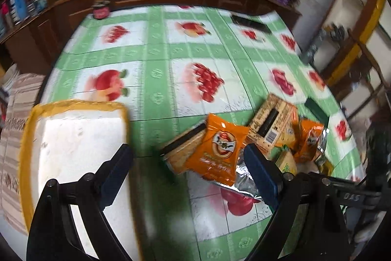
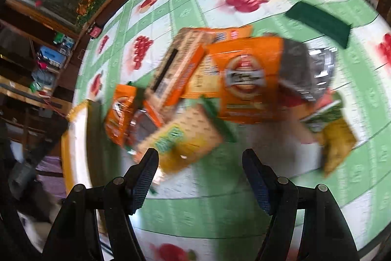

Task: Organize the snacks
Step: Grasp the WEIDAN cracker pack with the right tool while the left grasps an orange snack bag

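Left gripper (image 1: 188,158): jaws spread wide and empty, aimed down at the near orange pouch (image 1: 217,151); likely lining up a first pick.
Right gripper (image 2: 200,163): jaws partly apart, nothing between them, hovering over the yellow-green cracker pack (image 2: 180,138) at 12 o'clock from the fingertips.
Snack pile (image 2: 207,89): heaped loosely mid-table on the tablecloth (image 1: 156,45), packets overlapping at odd angles; looks dumped, not yet sorted.
Tray (image 1: 73,138): white with a yellow rim, at 9 o'clock from the pile in the left wrist view, bare inside; probably the place meant for the snacks.
Count, orange pouches: two clear, one near the tray, one larger with a silver end (image 2: 317,70).
Count, tan cracker boxes: at least two (image 1: 271,121), (image 1: 183,151); blur hides more.
Count, yellow bags: one (image 2: 337,146), at 3 o'clock from the pile.
Count, trays: one.
Other items: dark green pad (image 2: 317,21) at 1 o'clock from the pile, a jar (image 1: 100,7) at the far table edge.
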Action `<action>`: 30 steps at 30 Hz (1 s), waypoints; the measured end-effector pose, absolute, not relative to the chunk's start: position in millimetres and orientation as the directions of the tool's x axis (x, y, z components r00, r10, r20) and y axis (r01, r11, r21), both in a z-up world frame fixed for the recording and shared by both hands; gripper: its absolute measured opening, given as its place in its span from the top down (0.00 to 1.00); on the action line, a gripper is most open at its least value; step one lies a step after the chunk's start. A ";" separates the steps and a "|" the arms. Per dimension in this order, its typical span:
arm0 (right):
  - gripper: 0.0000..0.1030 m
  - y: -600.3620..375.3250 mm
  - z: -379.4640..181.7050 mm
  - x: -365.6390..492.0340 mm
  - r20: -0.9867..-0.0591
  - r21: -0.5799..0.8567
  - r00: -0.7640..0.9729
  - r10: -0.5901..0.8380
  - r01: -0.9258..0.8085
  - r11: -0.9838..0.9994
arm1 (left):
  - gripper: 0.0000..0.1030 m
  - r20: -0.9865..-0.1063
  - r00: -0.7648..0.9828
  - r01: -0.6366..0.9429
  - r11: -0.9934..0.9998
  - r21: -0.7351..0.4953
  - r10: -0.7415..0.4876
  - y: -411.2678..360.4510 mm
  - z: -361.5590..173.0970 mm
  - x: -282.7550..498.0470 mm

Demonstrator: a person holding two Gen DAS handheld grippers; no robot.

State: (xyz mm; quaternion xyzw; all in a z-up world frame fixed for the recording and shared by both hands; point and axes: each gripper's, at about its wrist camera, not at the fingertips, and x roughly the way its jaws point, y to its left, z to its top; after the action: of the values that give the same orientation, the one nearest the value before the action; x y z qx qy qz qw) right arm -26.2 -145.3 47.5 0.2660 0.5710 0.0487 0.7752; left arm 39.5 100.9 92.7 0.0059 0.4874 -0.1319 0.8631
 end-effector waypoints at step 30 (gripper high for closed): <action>0.54 -121.5 43.3 -22.9 -0.843 0.502 0.328 0.427 0.191 0.844 | 0.56 -0.836 0.429 0.206 0.939 -0.276 -0.341 100.7 91.2 27.0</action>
State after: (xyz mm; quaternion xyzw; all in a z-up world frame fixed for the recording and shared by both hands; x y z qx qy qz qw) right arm -22.9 -121.5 43.3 0.2689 0.5745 0.0765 0.7693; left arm 27.0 100.7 91.2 -0.0660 0.5089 -0.1623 0.8428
